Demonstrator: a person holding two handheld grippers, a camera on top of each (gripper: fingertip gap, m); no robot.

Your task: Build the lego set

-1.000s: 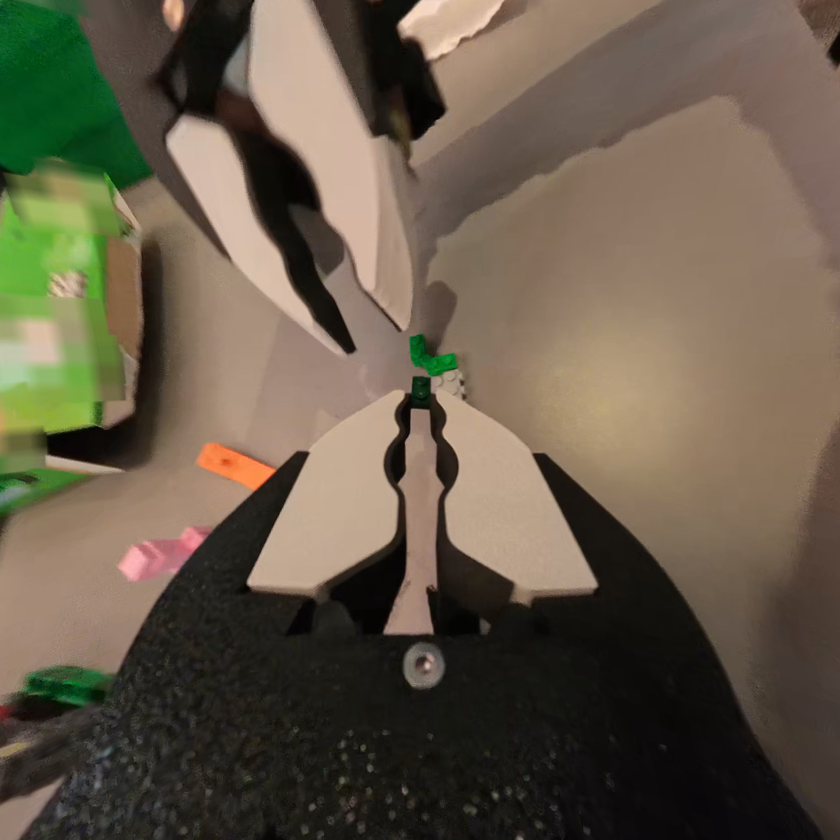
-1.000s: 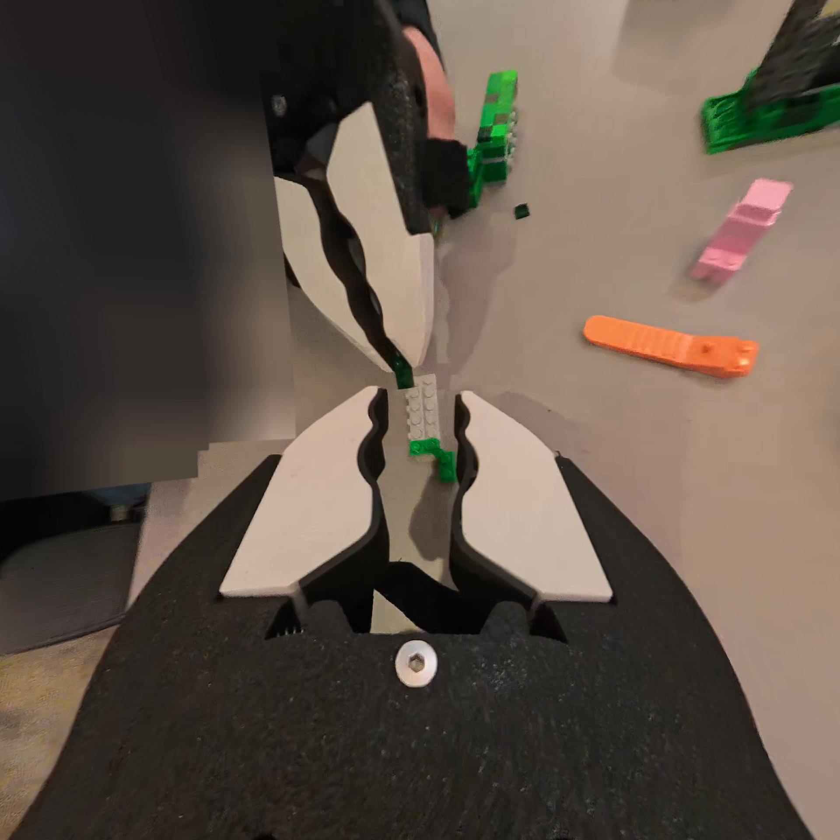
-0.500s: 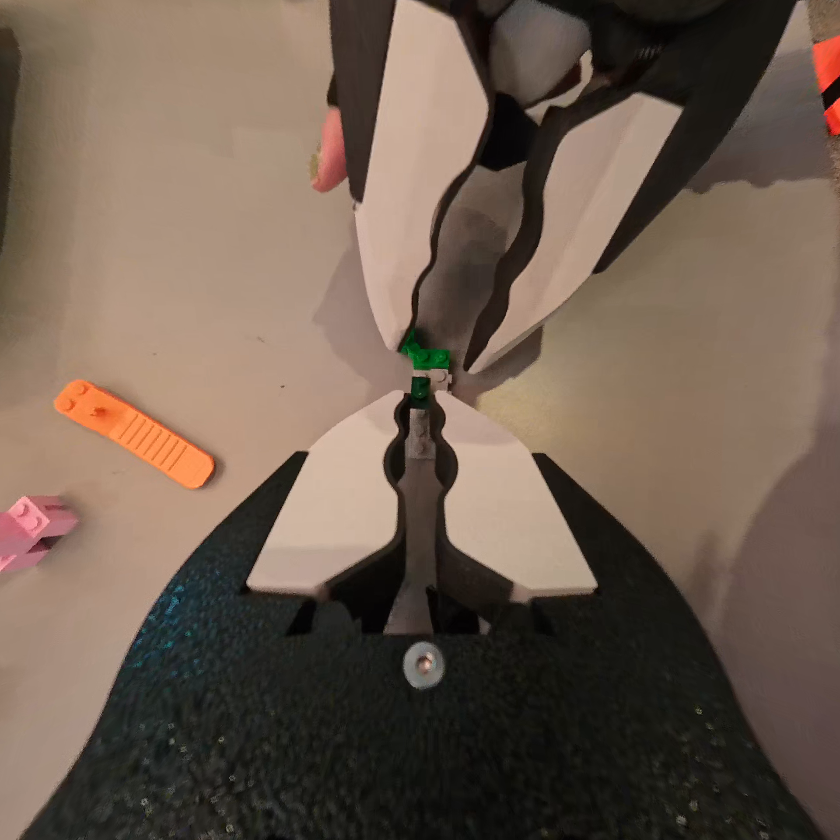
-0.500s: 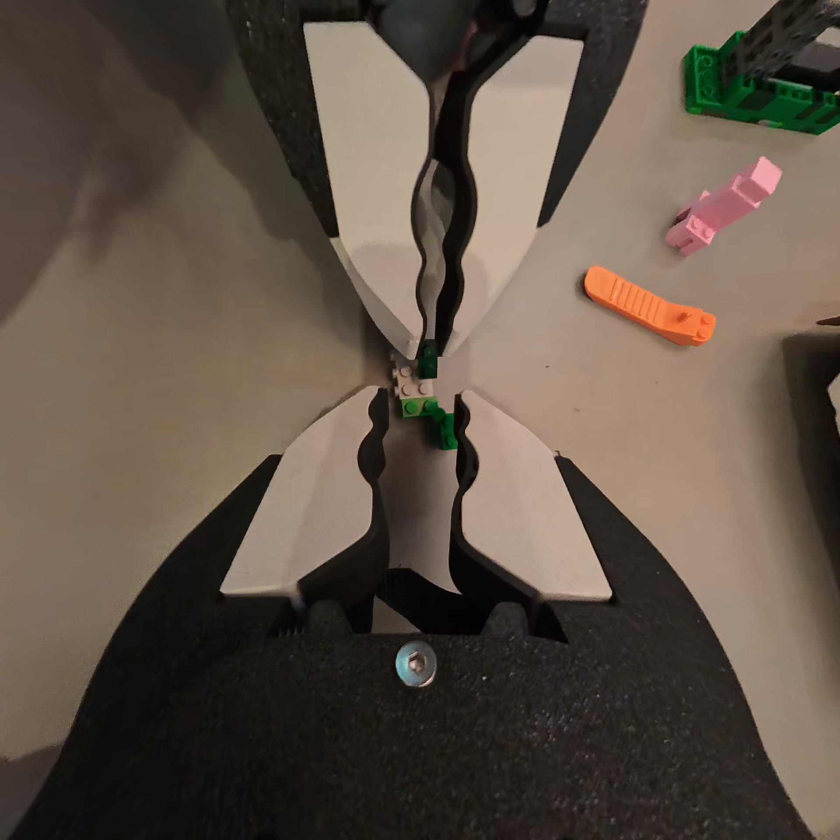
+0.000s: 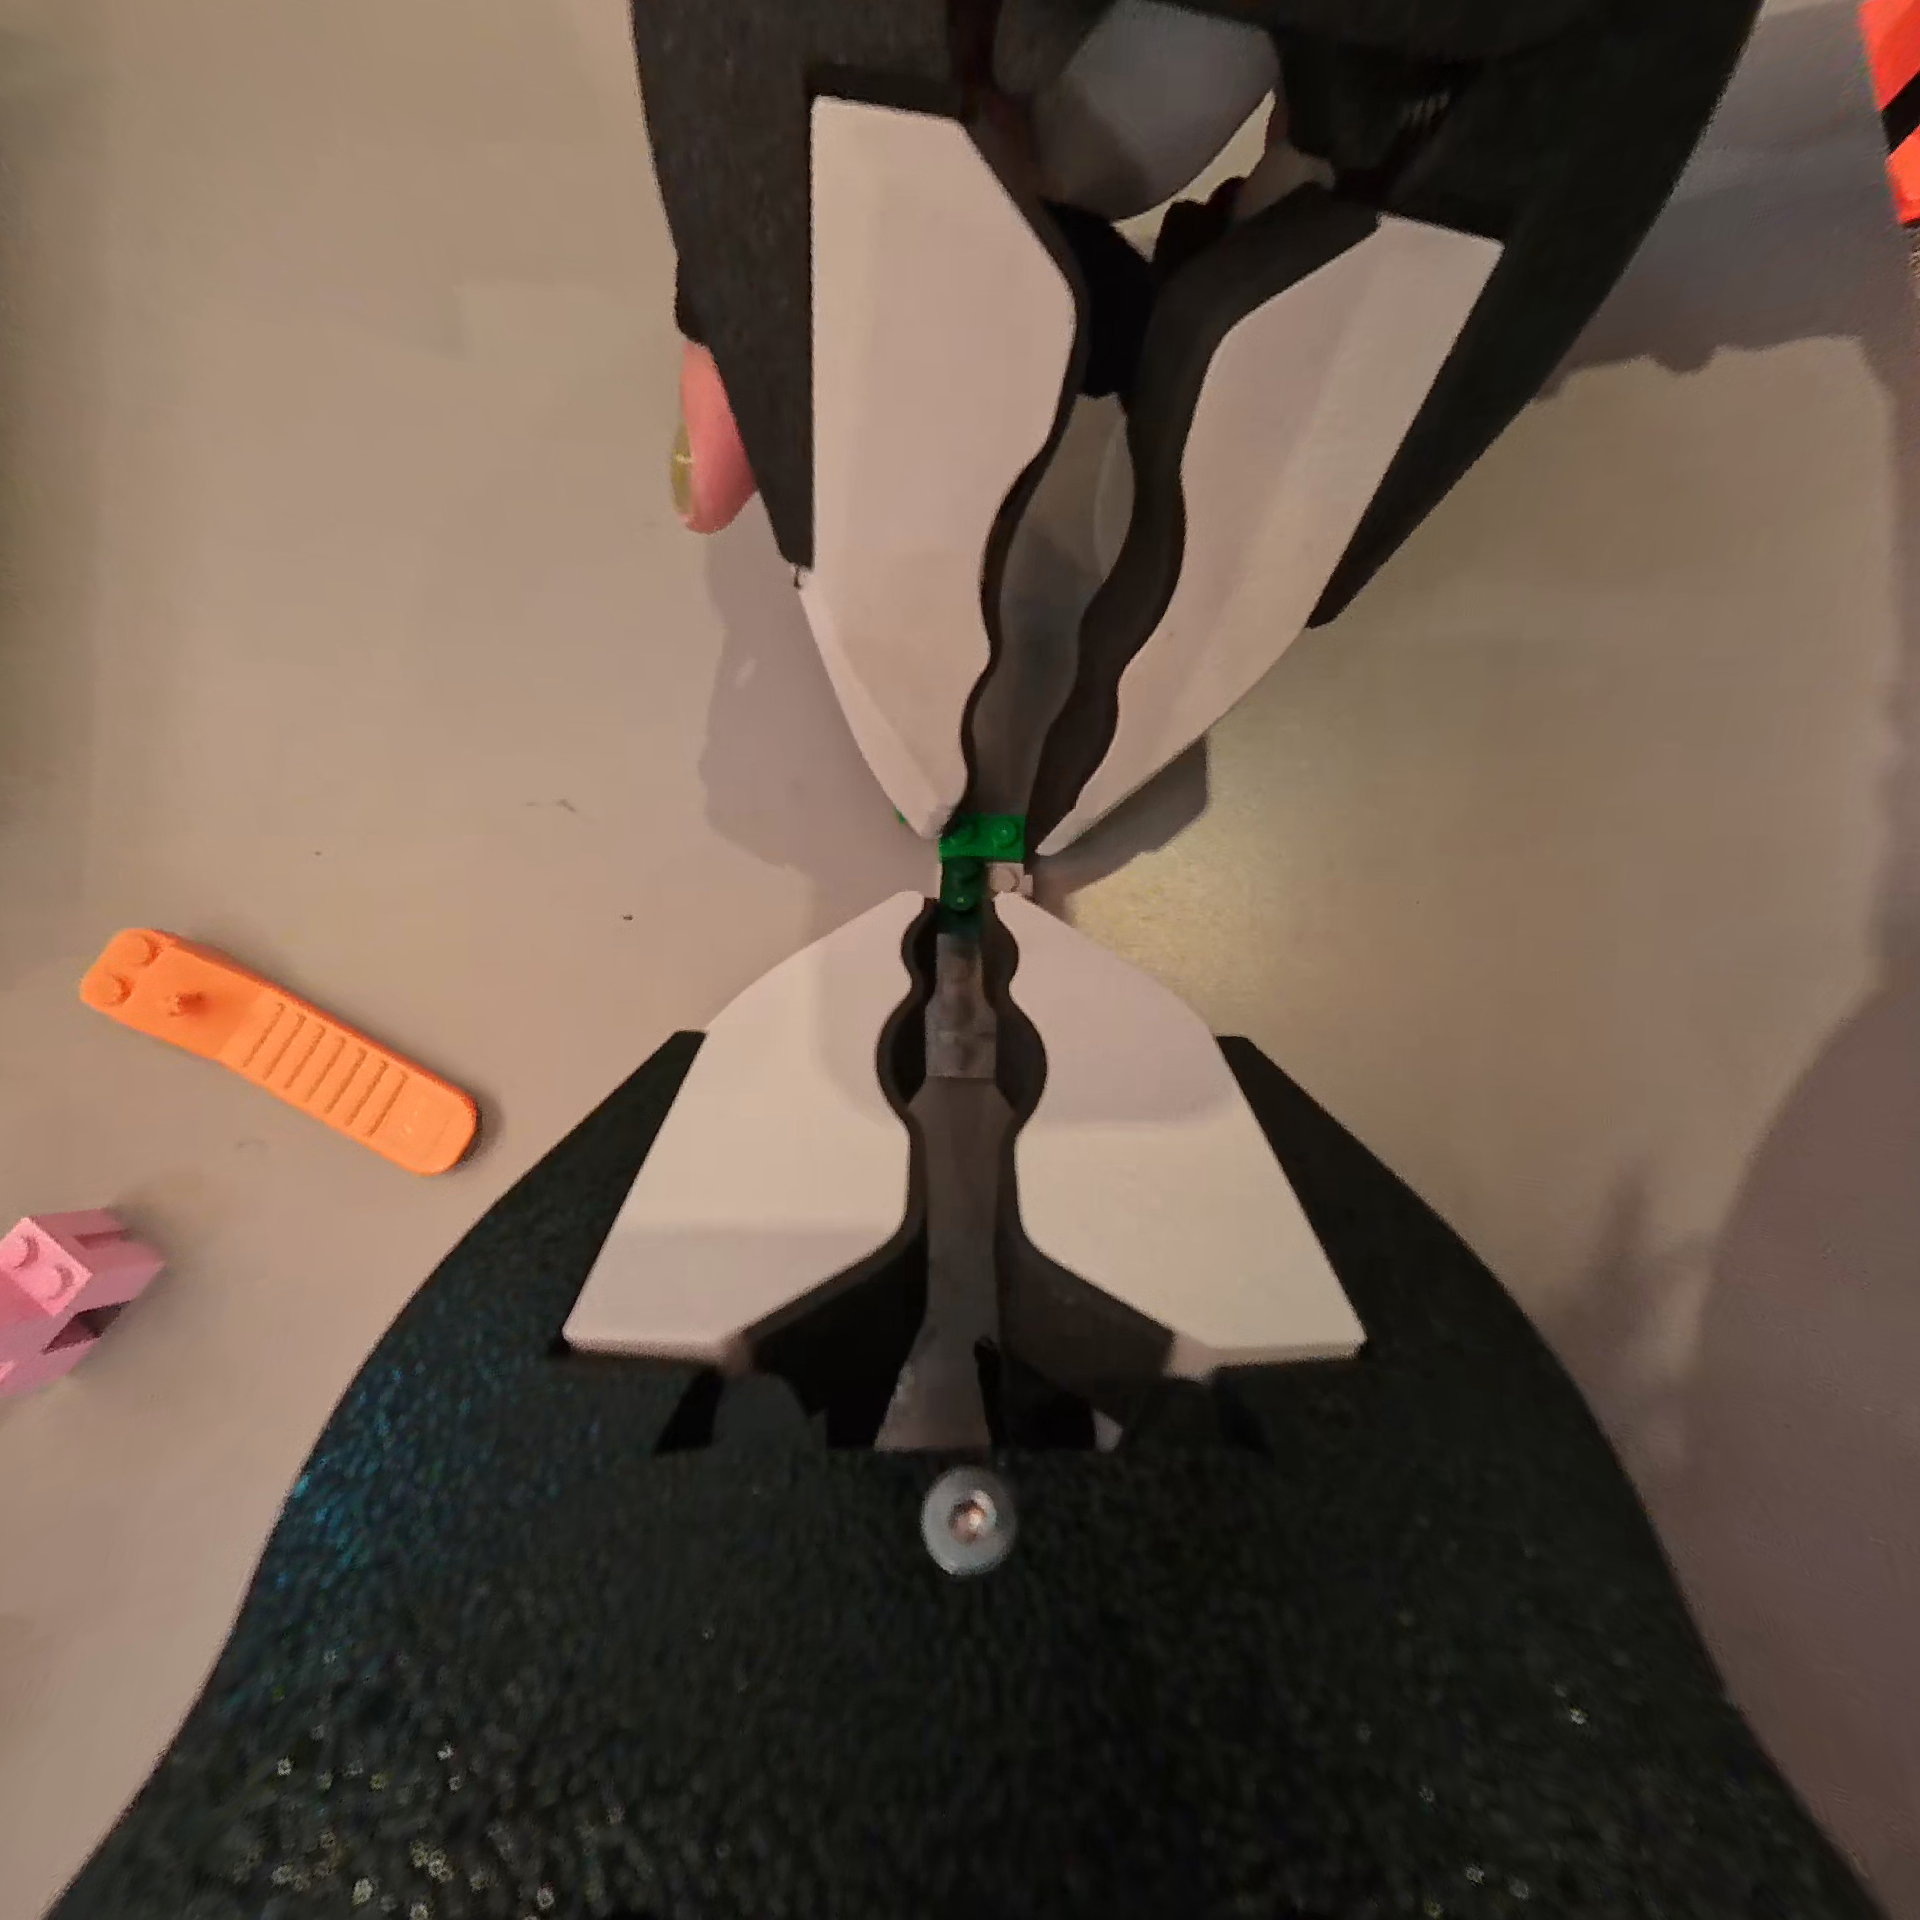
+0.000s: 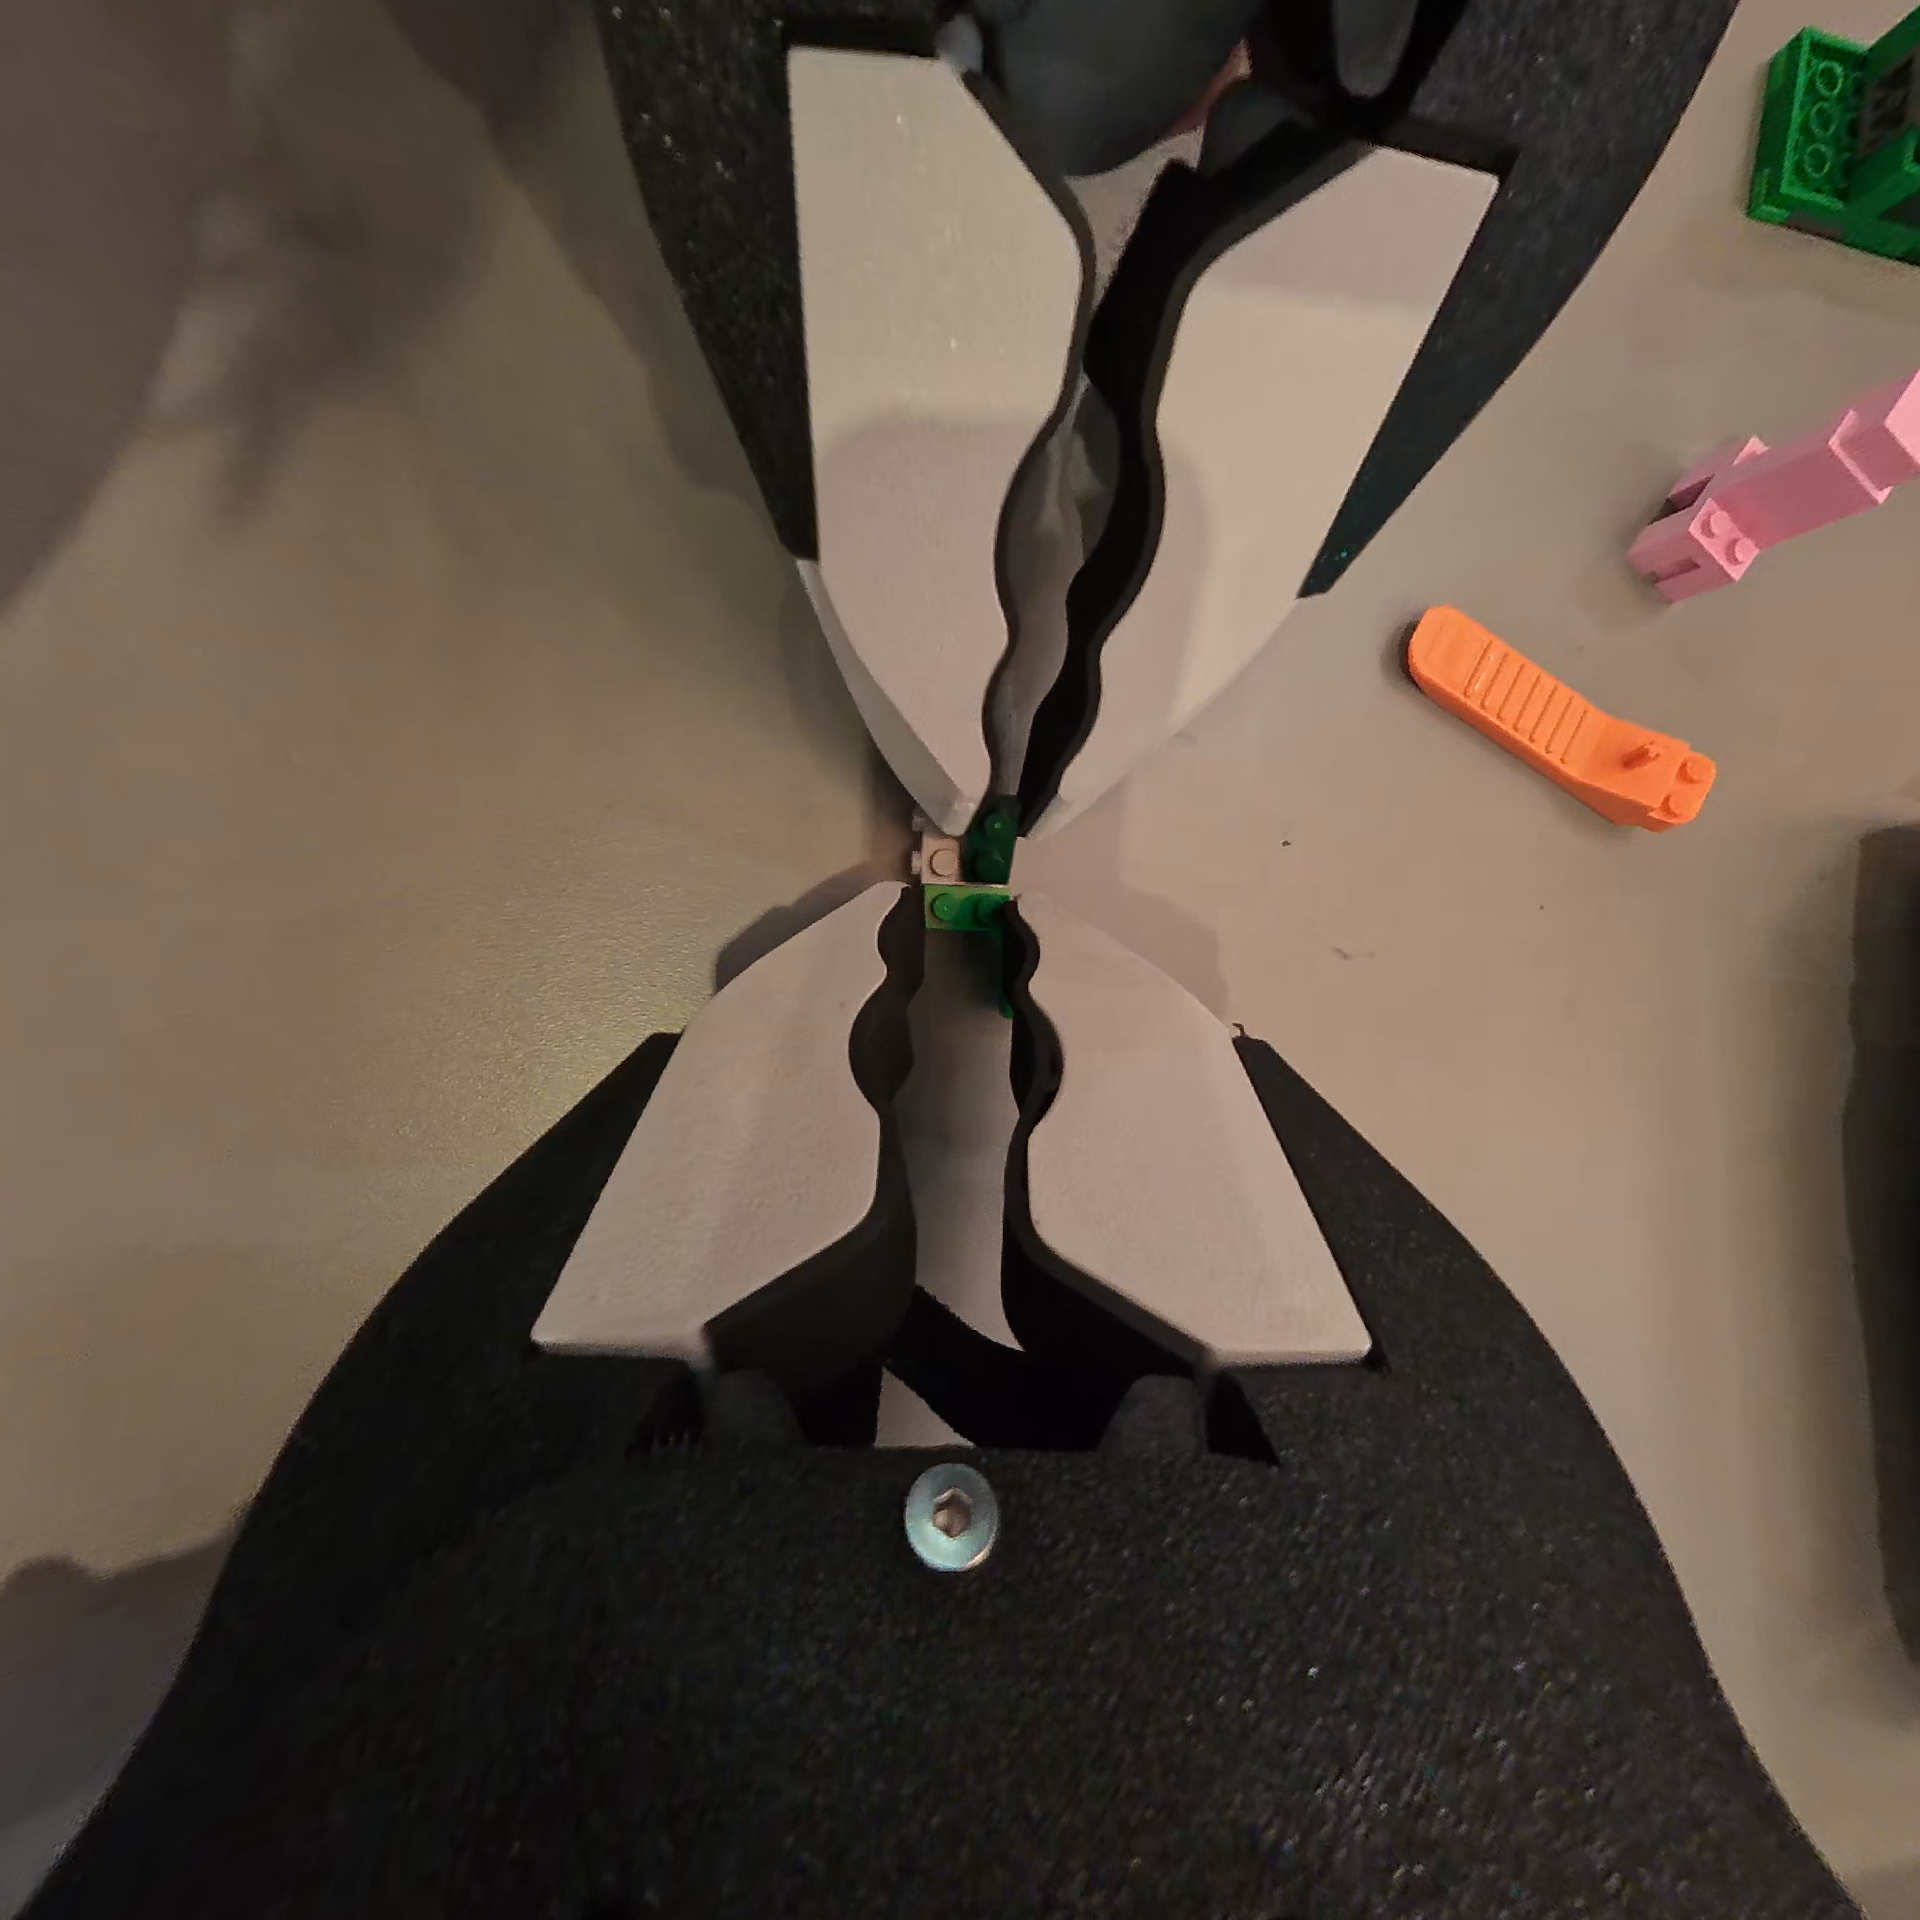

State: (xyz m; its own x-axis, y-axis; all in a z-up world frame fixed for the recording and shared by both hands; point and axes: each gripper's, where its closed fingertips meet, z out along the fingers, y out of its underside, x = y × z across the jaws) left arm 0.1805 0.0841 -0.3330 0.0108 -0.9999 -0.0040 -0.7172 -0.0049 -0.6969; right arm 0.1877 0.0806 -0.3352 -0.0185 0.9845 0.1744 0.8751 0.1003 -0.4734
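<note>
A small assembly of a grey plate [image 6: 940, 858] and bright green plates [image 6: 964, 908] lies on the beige table. My right gripper [image 6: 966, 902] is shut on its green end; in the left wrist view it comes in from the top [image 5: 987, 826], its fingers pinching the green plate [image 5: 982, 834]. My left gripper [image 5: 961, 914] is shut on a small dark green piece [image 5: 962, 885] and holds it against the grey plate beside the green one. In the right wrist view the left gripper [image 6: 997, 816] comes from the top with the dark green piece [image 6: 992, 836]. The two grippers stand tip to tip.
An orange brick separator [image 5: 281, 1049] [image 6: 1558, 717] and a pink lego figure [image 5: 52, 1288] [image 6: 1766, 499] lie to one side. A green lego build [image 6: 1829, 135] stands at the far right. A dark object [image 6: 1891, 1039] sits at the right edge. A fingertip [image 5: 712, 447] shows beside the right gripper. My two grippers' fingertips are within a few centimetres of each other.
My right gripper has closed from open onto the green end of the assembly. Both grippers have swung into line, and the dark green piece has moved onto the grey plate.
</note>
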